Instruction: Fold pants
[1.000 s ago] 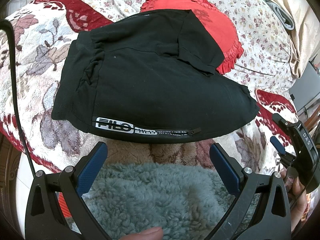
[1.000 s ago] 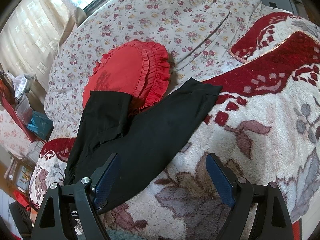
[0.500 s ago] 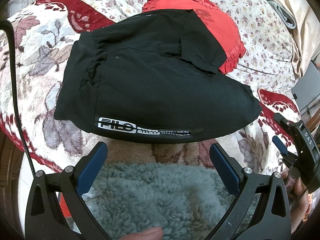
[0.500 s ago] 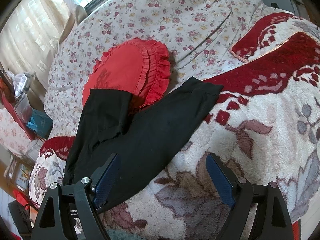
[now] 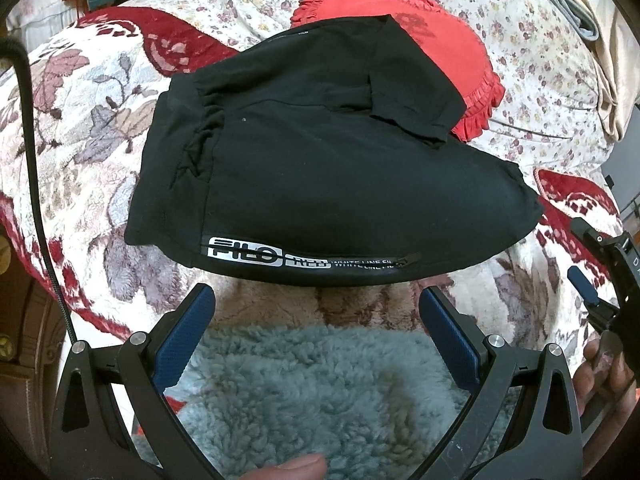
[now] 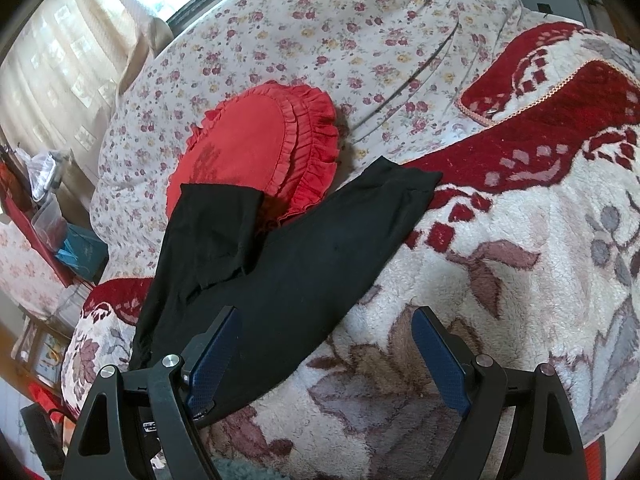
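On the floral blanket (image 5: 80, 128), black pants (image 5: 320, 168) are lying folded, one leg overlapping the red cushion (image 6: 256, 148); I'm holding left gripper (image 5: 316, 332) and right gripper (image 6: 324, 352) spread, grasping nothing.

Daylight fills both views, soft and even. In the right wrist view it comes from a curtained window (image 6: 60, 80) at upper left, which is washed out pale. The black pants (image 5: 320, 168) read as a nearly flat dark mass with few folds showing. Shadows are faint. Fisheye bending curves the edges, and the corners go black. Focus is sharp in the middle, softer toward the rims.
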The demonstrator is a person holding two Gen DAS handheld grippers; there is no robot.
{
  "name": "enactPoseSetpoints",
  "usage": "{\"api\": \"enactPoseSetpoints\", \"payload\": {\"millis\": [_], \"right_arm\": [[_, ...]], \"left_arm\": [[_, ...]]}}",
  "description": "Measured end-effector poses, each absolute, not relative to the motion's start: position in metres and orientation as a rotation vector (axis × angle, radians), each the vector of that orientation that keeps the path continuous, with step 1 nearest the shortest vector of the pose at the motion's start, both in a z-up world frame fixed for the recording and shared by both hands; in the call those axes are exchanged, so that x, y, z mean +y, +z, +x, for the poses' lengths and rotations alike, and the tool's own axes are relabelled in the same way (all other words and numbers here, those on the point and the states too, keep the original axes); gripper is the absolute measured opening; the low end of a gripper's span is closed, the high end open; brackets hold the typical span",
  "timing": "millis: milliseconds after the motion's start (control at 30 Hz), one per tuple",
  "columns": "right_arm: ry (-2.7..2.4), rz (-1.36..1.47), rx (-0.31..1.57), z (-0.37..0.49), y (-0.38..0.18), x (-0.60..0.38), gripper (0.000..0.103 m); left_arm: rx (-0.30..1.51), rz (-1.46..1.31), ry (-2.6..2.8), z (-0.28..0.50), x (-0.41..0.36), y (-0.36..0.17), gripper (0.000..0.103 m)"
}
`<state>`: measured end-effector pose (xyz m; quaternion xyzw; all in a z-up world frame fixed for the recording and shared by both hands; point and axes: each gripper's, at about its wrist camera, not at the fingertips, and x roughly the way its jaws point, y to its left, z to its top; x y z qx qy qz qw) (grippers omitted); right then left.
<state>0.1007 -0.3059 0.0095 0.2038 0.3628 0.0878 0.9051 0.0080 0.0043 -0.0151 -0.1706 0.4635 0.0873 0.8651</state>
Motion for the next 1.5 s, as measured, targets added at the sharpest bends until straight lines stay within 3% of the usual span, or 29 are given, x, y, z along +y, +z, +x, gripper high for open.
{"api": "enactPoseSetpoints", "payload": {"millis": [267,467,767,1067,1300,1500], "right_arm": [[0.186,0.433,0.760,0.098,0.009,-0.306,0.086],[0.199,0.454,0.750,0.097,0.010,-0.307,0.086],[0.202,0.462,0.749,0.097,0.010,-0.308,0.086],[0.200,0.453,0.760,0.099,0.006,-0.308,0.086],[0.199,0.453,0.762,0.099,0.005,-0.308,0.086],[0.200,0.452,0.762,0.099,0.004,-0.309,0.086]], "left_arm": [[0.946,-0.568,0.107,-0.004,0.044,-0.015,0.102],[0.809,-0.489,0.162,-0.032,0.107,-0.009,0.102],[0.945,-0.691,0.027,-0.029,0.140,-0.059,0.102],[0.913,-1.225,-0.220,0.012,0.172,-0.089,0.102],[0.780,-1.501,-0.265,0.015,0.196,-0.103,0.102],[0.576,-1.474,-0.371,0.010,0.197,-0.076,0.102]]}}
